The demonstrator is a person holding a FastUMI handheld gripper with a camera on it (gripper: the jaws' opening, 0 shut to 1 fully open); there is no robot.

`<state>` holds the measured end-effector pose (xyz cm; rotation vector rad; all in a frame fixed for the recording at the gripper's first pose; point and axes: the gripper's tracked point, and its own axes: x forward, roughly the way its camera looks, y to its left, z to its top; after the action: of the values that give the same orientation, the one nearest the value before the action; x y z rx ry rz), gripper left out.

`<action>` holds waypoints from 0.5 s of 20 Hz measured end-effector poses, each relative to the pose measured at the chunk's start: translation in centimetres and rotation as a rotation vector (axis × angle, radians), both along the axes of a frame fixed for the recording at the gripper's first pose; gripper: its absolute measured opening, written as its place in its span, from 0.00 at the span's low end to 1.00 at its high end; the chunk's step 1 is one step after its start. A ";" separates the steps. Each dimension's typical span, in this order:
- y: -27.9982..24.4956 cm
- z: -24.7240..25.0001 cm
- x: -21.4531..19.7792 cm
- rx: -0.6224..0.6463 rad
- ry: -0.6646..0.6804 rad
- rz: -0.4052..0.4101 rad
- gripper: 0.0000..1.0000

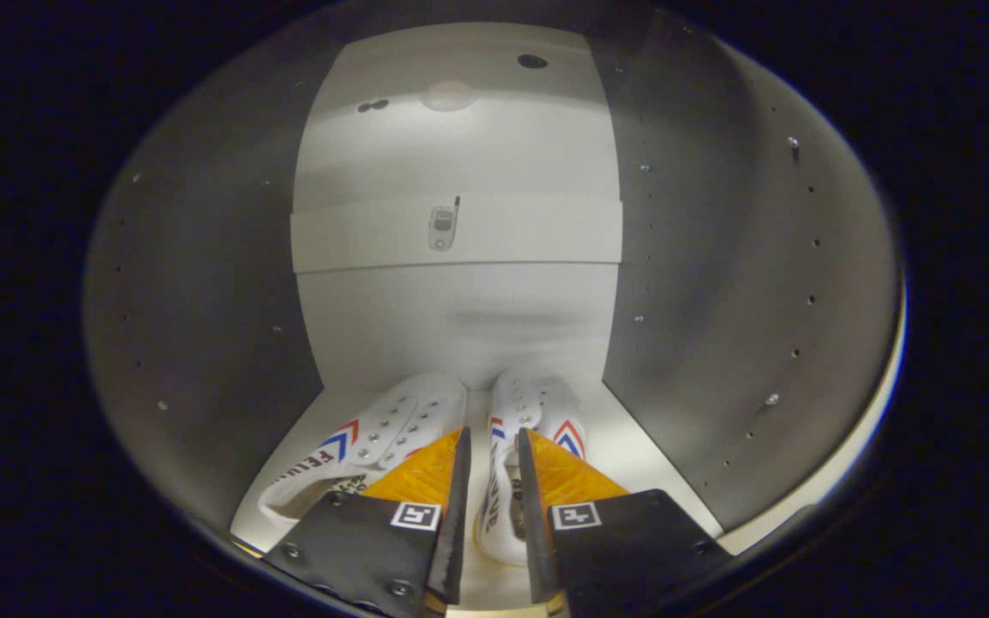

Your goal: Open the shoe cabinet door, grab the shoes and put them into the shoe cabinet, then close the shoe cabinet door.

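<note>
Your hand-held gripper point(492, 451), fingers narrow around the right shoe's point(522, 410) inner wall, has both shoes inside the cabinet point(203, 283); next, release, withdraw, close the door.

surface: pale flat bottom shelf point(632, 455) inside the shoe cabinet, grey side walls left and right, white back panel far | on it: two white lace-less canvas shoes with red-and-blue chevrons, left shoe point(374, 446) and right shoe point(533, 412), side by side, toes far
</note>
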<state>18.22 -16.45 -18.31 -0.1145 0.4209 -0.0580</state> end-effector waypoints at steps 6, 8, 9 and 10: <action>1.4 3.5 -3.8 0.004 -0.057 0.011 0.33; 2.0 4.7 -5.5 0.002 -0.078 0.016 0.33; 2.2 5.3 -6.4 0.001 -0.090 0.018 0.33; 2.5 5.9 -7.4 0.002 -0.102 0.018 0.33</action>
<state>10.83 -13.96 -12.38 -0.1127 0.3176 -0.0457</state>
